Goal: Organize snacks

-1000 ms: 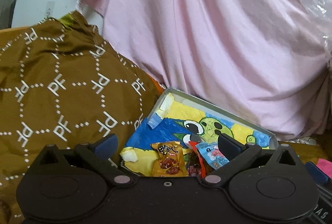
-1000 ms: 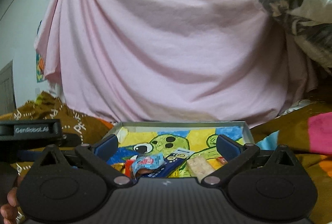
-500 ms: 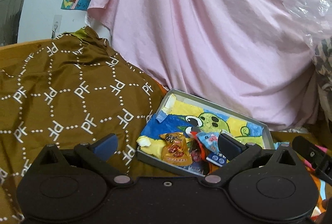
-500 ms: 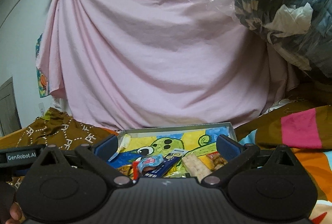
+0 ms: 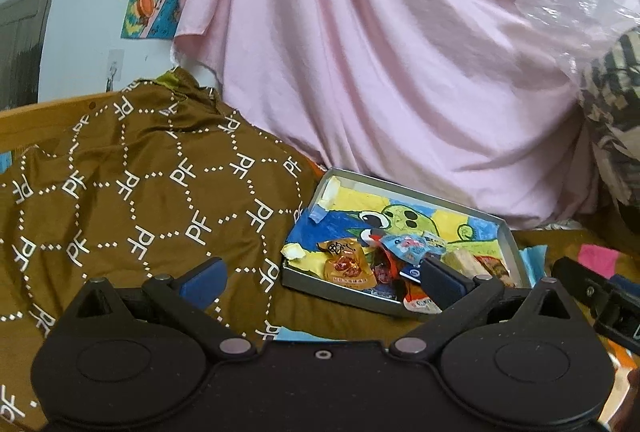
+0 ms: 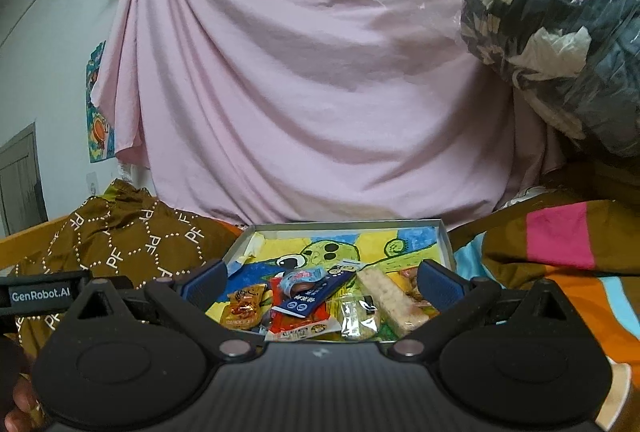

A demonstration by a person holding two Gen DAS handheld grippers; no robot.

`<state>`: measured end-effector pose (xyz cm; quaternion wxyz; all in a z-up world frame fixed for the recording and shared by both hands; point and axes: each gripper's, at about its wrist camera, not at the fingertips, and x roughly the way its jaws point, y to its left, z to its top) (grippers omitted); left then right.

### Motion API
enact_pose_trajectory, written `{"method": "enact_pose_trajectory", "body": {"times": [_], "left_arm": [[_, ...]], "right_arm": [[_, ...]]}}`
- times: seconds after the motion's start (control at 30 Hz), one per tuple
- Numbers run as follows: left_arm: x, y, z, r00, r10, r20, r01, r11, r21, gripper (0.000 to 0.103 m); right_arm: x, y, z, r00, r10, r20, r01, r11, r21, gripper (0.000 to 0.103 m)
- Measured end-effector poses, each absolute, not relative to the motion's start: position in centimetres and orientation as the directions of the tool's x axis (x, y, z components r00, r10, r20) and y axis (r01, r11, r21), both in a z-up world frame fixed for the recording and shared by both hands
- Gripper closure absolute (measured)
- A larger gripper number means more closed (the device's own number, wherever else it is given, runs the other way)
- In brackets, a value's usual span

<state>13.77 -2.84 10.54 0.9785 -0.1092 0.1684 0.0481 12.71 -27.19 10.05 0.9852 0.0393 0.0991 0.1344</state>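
A shallow grey tray (image 5: 408, 188) (image 6: 348, 223) lined with a green cartoon drawing lies on the bed. Several snack packets are heaped at its near end: an orange packet (image 5: 347, 265) (image 6: 245, 305), a light blue packet (image 5: 404, 246) (image 6: 301, 277), a dark blue bar (image 6: 320, 292), a red packet (image 6: 298, 322), a clear wrapped sweet (image 6: 357, 316) and a pale wafer bar (image 6: 390, 297). My left gripper (image 5: 322, 280) is open and held back from the tray, nothing between its fingers. My right gripper (image 6: 322, 278) is open too, just in front of the heap.
A brown blanket with white "PF" lettering (image 5: 132, 192) rises left of the tray. A pink sheet (image 6: 312, 92) hangs behind it. A striped brown, pink and orange blanket (image 6: 560, 244) lies to the right. A plastic-wrapped bundle (image 6: 560, 24) sits upper right.
Both grippers have drawn back and upward from the tray, which now looks smaller and farther. Both stay open. The snacks in the tray have not moved.
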Motion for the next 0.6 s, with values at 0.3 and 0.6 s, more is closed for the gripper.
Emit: {"method": "enact_pose_trajectory", "body": {"times": [0.3, 0.6], "left_arm": [[11.5, -2.3, 9.6, 0.943, 0.057, -0.327, -0.127, 0.972, -0.196, 0.001], [9.3, -2.0, 8.3, 0.950, 0.045, -0.309, -0.105, 0.978, -0.181, 0.001]], "right_arm": [[9.3, -27.5, 9.1, 0.958, 0.239, -0.162, -0.230, 0.971, 0.070, 0.000], [7.0, -27.2, 7.9, 0.966, 0.213, -0.148, -0.208, 0.977, 0.049, 0.000]]}}
